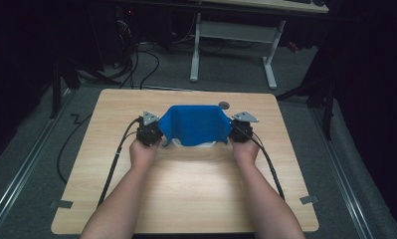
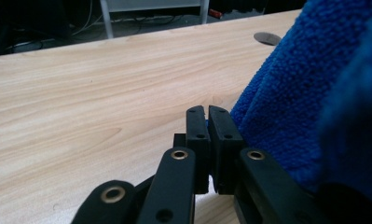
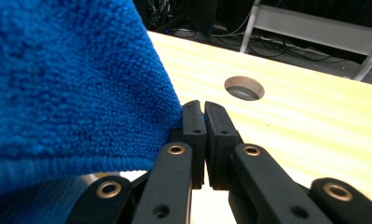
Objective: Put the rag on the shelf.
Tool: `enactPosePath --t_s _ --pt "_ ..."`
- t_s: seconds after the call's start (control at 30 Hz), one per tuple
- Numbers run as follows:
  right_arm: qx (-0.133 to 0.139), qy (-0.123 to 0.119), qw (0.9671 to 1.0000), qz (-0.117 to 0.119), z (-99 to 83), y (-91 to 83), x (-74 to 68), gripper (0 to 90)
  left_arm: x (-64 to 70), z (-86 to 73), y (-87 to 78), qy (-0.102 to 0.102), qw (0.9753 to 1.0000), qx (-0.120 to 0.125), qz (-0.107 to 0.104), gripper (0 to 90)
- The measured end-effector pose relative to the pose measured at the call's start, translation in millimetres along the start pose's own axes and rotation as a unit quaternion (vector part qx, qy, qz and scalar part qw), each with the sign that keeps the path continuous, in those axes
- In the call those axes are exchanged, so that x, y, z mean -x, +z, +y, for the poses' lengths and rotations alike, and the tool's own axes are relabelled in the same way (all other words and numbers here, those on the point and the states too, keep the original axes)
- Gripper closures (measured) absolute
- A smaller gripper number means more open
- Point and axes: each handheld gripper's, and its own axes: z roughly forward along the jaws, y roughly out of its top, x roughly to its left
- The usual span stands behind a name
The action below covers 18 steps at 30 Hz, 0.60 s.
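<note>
Both tongs, left (image 1: 152,130) and right (image 1: 237,128), clenched on the blue cloth (image 1: 194,124), stretched above the surface (image 1: 196,189); thin corner bites, one tug could slip free!

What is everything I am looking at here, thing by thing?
Blue fluffy microfibre cloth: one, blue, held up between the two tongs over the middle of the table, with something white just showing beneath it.
Light wooden table: one, pale wood, centre of the high view.
Round grey hole cover: one, grey, set in the tabletop near its far edge.
White-legged desk: one, white frame, on the floor beyond the table.
Left tongs: one, black, jaws shut on the cloth's left edge.
Right tongs: one, black, jaws shut on the cloth's right edge.
</note>
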Motion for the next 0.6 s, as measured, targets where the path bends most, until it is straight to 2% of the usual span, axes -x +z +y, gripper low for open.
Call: enactPosePath --t_s 0.3,0.4,0.5,0.57,0.6 --pt "-0.006 0.0 1.0 0.005 -6.6 4.3 -5.2 88.2 -1.1 -6.5 5.3 -0.01 0.9998 -0.016 -0.011 87.1" --pt "-0.004 0.004 0.9999 0.009 -8.3 4.4 -5.8 88.0 -0.9 -7.9 6.2 -0.014 0.9997 -0.015 -0.015 86.4" --pt "0.002 0.008 0.9999 0.009 -9.2 2.9 -4.8 87.0 -0.8 -7.6 5.8 -0.019 0.9997 -0.013 -0.011 78.8" --pt "0.003 0.008 0.9999 0.009 -9.0 2.1 -3.9 86.1 -2.1 -6.8 4.2 -0.024 0.9997 -0.008 -0.005 77.2" --pt "0.007 0.01 0.9999 0.009 -7.5 0.0 -1.8 82.8 -2.6 -6.4 3.4 -0.023 0.9997 -0.006 -0.003 74.0"
